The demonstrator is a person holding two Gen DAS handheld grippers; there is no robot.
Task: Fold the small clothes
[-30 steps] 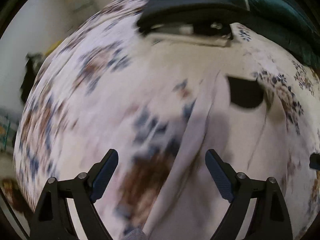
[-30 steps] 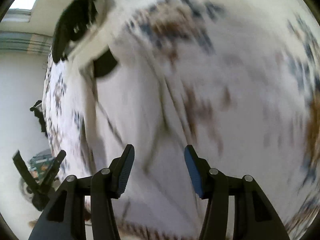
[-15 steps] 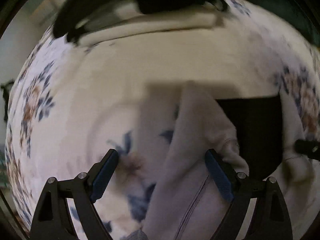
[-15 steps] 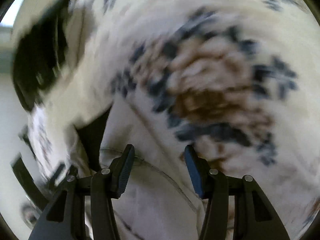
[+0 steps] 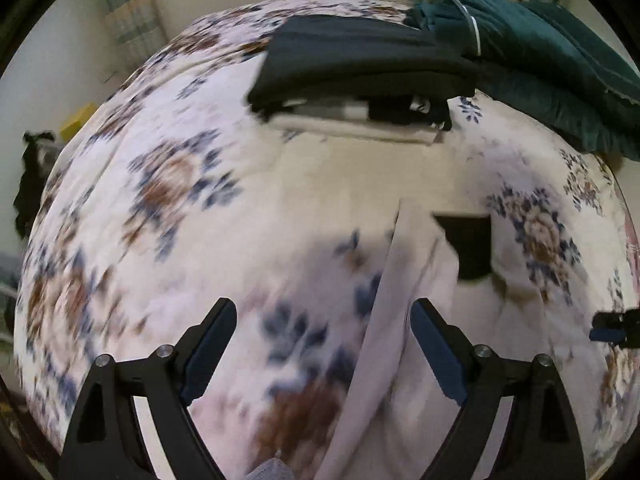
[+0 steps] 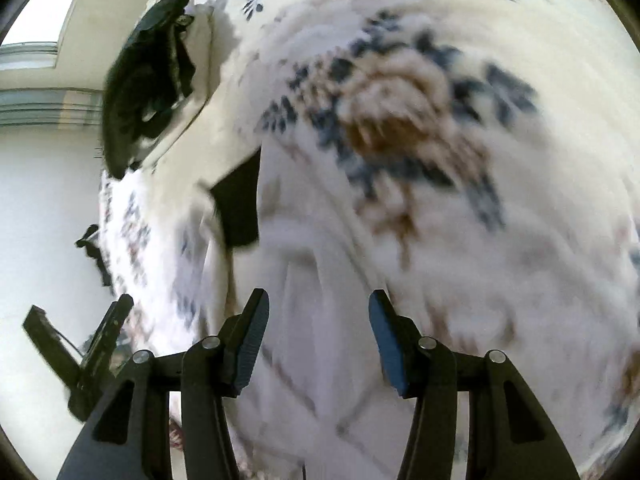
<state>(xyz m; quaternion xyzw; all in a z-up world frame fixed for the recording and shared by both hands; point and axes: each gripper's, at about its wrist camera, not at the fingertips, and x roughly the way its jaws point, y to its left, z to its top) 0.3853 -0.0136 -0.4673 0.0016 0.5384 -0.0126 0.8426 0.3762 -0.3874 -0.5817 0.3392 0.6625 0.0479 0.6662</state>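
Both the left gripper [image 5: 323, 334] and right gripper [image 6: 317, 326] hover with jaws apart and empty over a pale lilac garment [image 5: 404, 280] lying on the floral bedspread [image 5: 168, 184], below stacked folded clothes [image 5: 360, 68].

I am working in a home bedroom: a floral bedspread [image 5: 168, 184] is covering the bed beneath me. Folded dark clothes [image 5: 360, 64] are lying stacked at its far end, and striped curtains [image 5: 128, 20] are hanging behind.
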